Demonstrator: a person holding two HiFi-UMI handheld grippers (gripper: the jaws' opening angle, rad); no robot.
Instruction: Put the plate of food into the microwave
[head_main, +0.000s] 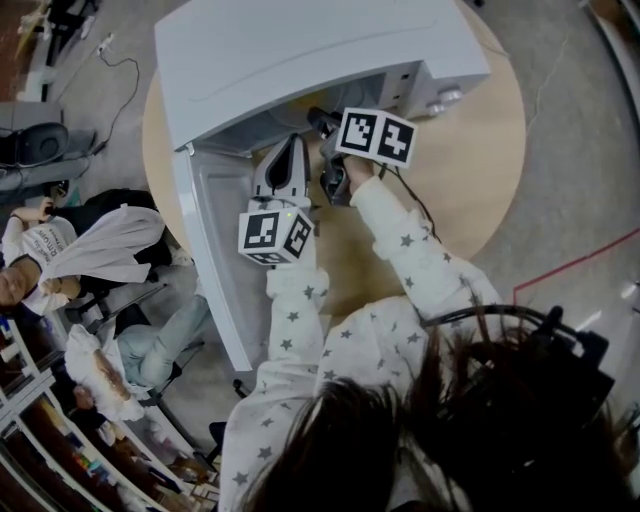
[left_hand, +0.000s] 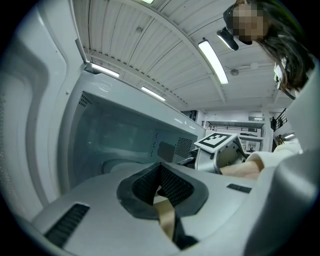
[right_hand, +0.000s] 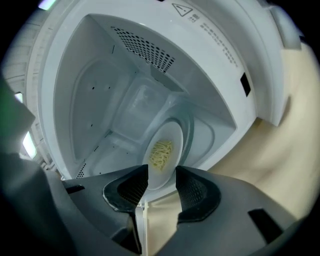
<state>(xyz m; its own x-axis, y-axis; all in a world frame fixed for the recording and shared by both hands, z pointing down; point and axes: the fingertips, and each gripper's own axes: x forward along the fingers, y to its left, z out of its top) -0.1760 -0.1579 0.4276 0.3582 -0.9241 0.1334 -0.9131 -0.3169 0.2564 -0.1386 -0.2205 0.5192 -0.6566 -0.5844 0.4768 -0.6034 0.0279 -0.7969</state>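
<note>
The white microwave (head_main: 300, 60) stands on a round wooden table (head_main: 470, 170) with its door (head_main: 215, 250) swung open to the left. In the right gripper view a white plate (right_hand: 165, 135) of yellow noodles (right_hand: 161, 154) lies on the glass turntable (right_hand: 189, 125) inside the cavity. My right gripper (right_hand: 162, 182) is at the opening with its jaws open. The plate's near rim sits between the pads, which do not press on it. My left gripper (head_main: 293, 142) is beside it by the door, shut (left_hand: 160, 167) on nothing. The head view hides the plate.
The open door stands out over the table's left edge. A seated person (head_main: 60, 250) and shelves (head_main: 60, 420) are to the left. Cables (head_main: 120, 70) lie on the floor, and a red line (head_main: 580, 265) marks the floor at the right.
</note>
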